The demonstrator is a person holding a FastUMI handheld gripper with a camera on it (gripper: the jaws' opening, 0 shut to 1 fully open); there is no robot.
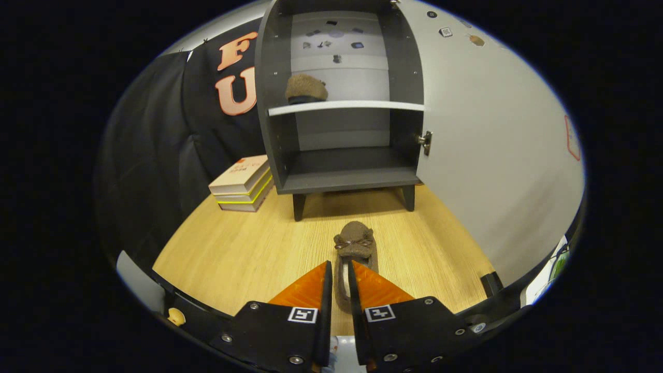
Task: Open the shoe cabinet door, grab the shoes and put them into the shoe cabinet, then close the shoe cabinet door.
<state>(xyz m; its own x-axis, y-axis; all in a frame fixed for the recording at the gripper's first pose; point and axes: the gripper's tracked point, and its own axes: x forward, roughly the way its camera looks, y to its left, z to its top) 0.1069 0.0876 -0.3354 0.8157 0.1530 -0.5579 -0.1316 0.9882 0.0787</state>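
A brown fuzzy slipper is seen on the wooden table, toe pointing toward the cabinet, with a small bow across its top and a lighter lining inside its opening. Its heel end is caught between the fingers of the gripper; the fingers are drawn close together with the slipper's rim in the narrow gap, and both appear to press on it. The back of the heel is hidden behind the fingers.

The cabinet stands beyond the slipper, on short dark legs, dark grey outside with a paler back panel. Its door is swung wide open to the right, and a metal hinge is seen where door meets carcass. A white-edged shelf divides the inside into two compartments. In the upper one, at the left, a second brown slipper is set on the shelf. Nothing is seen on the floor of the lower compartment. Small dark marks on the upper back panel are too small to be made out.

A stack of books lies on the table just left of the cabinet's base, against the black cloth wall. The cabinet's top is cut off, as is the far edge of the door.
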